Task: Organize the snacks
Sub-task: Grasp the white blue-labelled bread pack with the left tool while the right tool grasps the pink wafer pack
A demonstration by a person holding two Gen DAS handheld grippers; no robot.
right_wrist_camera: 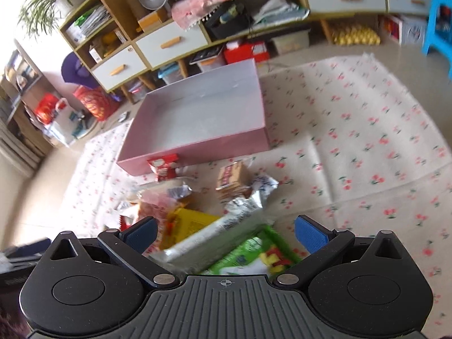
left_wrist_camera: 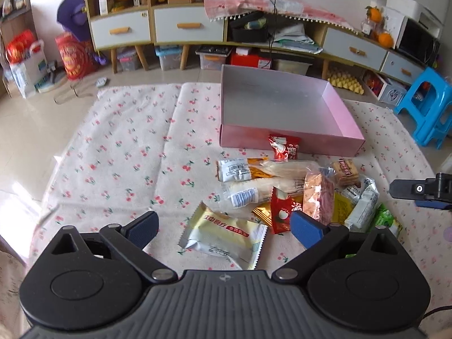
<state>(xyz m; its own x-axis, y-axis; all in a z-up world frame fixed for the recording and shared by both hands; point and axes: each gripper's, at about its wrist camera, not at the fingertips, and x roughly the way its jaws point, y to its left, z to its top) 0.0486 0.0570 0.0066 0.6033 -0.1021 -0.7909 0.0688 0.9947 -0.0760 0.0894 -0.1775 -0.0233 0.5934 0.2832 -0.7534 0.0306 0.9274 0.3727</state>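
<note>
Hovering with jaws spread and empty, left claw (left_wrist_camera: 224, 227) sits over a cream foil packet (left_wrist_camera: 223, 238) and right claw (right_wrist_camera: 226, 234) over a silver wrapper (right_wrist_camera: 214, 237) and green pack (right_wrist_camera: 254, 257), all in the snack pile (left_wrist_camera: 296, 192) on the cherry-print cloth (left_wrist_camera: 118, 152) just before the empty pink box (left_wrist_camera: 276, 104). Risk, judging from the overlap: slick crinkly film slips or a neighbour gets pinched too. Box is shallow, rigid card; packets flat, pillowy, serrated-edged.
</note>
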